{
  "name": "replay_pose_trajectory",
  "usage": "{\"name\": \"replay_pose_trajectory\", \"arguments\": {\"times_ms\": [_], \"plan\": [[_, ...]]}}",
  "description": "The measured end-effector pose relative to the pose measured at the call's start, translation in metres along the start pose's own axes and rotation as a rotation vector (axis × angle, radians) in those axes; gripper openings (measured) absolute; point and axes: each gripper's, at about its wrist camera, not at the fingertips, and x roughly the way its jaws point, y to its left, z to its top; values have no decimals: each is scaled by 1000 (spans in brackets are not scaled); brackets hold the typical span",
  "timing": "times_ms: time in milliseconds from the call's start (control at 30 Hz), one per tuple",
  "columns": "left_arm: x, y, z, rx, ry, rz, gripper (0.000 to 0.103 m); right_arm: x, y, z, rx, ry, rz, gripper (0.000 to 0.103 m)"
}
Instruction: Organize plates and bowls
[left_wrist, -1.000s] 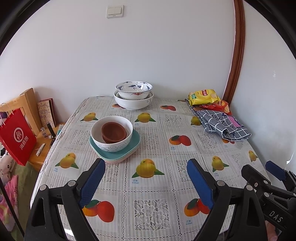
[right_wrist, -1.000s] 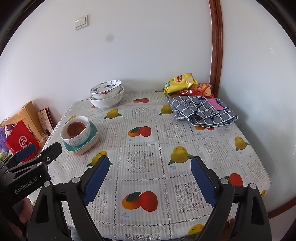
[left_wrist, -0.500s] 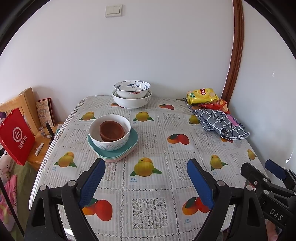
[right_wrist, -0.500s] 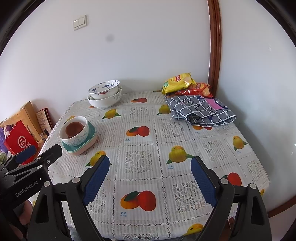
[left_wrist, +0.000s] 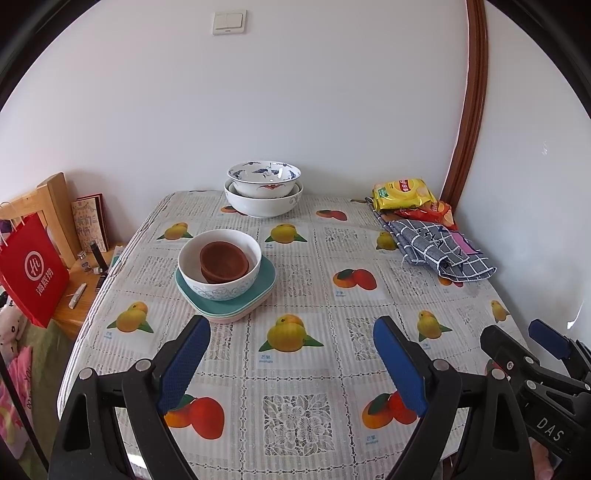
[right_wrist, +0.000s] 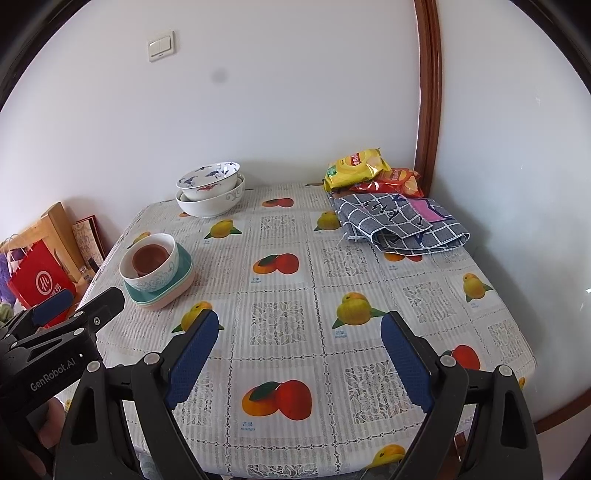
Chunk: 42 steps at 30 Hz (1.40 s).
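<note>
Presently, findings as follows.

Left gripper (left_wrist: 291, 354): jaws apart, nothing between them, held above the near part of the table (left_wrist: 295, 424).
Right gripper (right_wrist: 299, 347): jaws apart, empty, also above the near edge; neither touches any dish.
Near stack: brown bowl (left_wrist: 224, 260) sits inside white patterned bowl (left_wrist: 219, 264), which rests on teal plate (left_wrist: 264, 278); a pink plate (left_wrist: 236, 316) shows just beneath, on the left side of the table.
Far stack: blue-painted bowl (left_wrist: 264, 178) nested in large white bowl (left_wrist: 263, 203), at the back edge by the wall.
Progress: judged nearly or fully complete; every visible dish is nested or stacked, none lies loose.
Remaining: possibly merging the two stacks; the task wording does not settle this.
Other items: snack packets (left_wrist: 402, 192) and checked cloth (left_wrist: 439, 251) lie at the far right, well apart from the dishes.
Hidden: plate count under the teal one is unclear; only edges show. Whether the brown bowl is one or two nested cannot be told. Table's near corners are cut off by the gripper bodies.
</note>
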Motion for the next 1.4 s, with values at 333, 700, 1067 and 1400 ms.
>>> {"name": "replay_pose_trajectory", "arguments": {"times_ms": [333,700,1067,1400], "plan": [[-2,0,1,5,3,4,90,0,0,1,-1,0,-3,89],[-3,3,1,2,2,7,90,0,0,1,5,2,0,89],[-3,4,2,5,1,9,90,-1,1,2,1,-3,-2,89],[-3,5,2,5,1,12,90,-1,3,1,-5,1,-1,89]]}}
